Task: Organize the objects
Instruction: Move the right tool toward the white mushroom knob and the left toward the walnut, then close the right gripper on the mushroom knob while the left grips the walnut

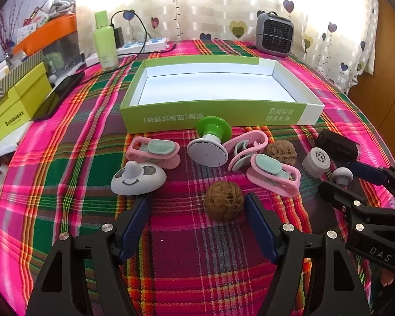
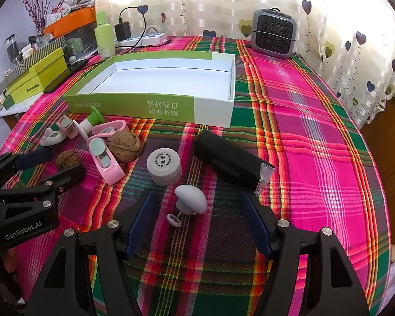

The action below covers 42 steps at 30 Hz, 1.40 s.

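An empty green-and-white box (image 1: 210, 115) (image 2: 134, 102) stands on the plaid tablecloth. In front of it lie pink clips (image 1: 155, 152) (image 2: 105, 160), a green-and-white stamp (image 1: 210, 142), a grey smiley holder (image 1: 138, 177), two walnuts (image 1: 223, 204) (image 2: 125, 144), a grey cap (image 2: 164, 166), a black case (image 2: 231, 158) and a grey mushroom knob (image 2: 191, 198). My left gripper (image 1: 197, 205) is open around the near walnut. My right gripper (image 2: 197, 202) is open around the mushroom knob.
A green bottle (image 1: 105, 42), power strip with charger (image 2: 139, 38) and small grey heater (image 2: 273, 33) stand at the table's back. Yellow-green boxes (image 1: 15, 105) and an orange tray (image 1: 47, 33) sit at the left. A heart-patterned curtain hangs behind.
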Each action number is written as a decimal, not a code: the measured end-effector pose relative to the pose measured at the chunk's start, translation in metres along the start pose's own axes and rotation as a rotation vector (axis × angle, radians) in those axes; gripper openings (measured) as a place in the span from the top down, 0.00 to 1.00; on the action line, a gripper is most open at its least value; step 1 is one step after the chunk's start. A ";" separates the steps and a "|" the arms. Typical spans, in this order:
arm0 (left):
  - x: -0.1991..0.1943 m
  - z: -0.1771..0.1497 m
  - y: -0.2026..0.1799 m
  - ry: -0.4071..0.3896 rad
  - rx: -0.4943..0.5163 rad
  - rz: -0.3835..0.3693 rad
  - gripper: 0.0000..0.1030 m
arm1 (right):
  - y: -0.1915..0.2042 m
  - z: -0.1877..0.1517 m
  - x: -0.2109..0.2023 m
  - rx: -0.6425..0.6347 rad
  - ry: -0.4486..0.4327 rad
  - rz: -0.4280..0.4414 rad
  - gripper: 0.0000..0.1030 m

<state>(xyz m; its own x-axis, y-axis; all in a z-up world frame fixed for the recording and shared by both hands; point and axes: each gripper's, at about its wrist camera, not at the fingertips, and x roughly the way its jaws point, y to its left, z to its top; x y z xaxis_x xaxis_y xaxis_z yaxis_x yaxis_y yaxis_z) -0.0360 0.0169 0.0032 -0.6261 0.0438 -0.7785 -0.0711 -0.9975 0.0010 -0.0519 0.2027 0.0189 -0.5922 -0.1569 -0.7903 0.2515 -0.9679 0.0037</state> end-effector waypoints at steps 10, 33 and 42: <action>-0.001 0.002 0.001 -0.006 -0.012 0.018 0.46 | -0.003 0.000 -0.001 0.017 -0.007 -0.017 0.45; -0.002 0.004 0.000 -0.011 -0.018 0.013 0.75 | -0.003 -0.003 -0.005 0.016 -0.017 -0.012 0.70; -0.002 0.003 0.001 -0.012 -0.017 0.012 0.75 | -0.003 -0.003 -0.005 0.019 -0.019 -0.005 0.75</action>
<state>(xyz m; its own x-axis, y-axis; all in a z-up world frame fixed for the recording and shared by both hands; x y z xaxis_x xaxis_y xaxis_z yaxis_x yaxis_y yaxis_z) -0.0374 0.0164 0.0068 -0.6358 0.0323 -0.7712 -0.0501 -0.9987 -0.0005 -0.0476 0.2071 0.0212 -0.6080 -0.1558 -0.7785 0.2339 -0.9722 0.0120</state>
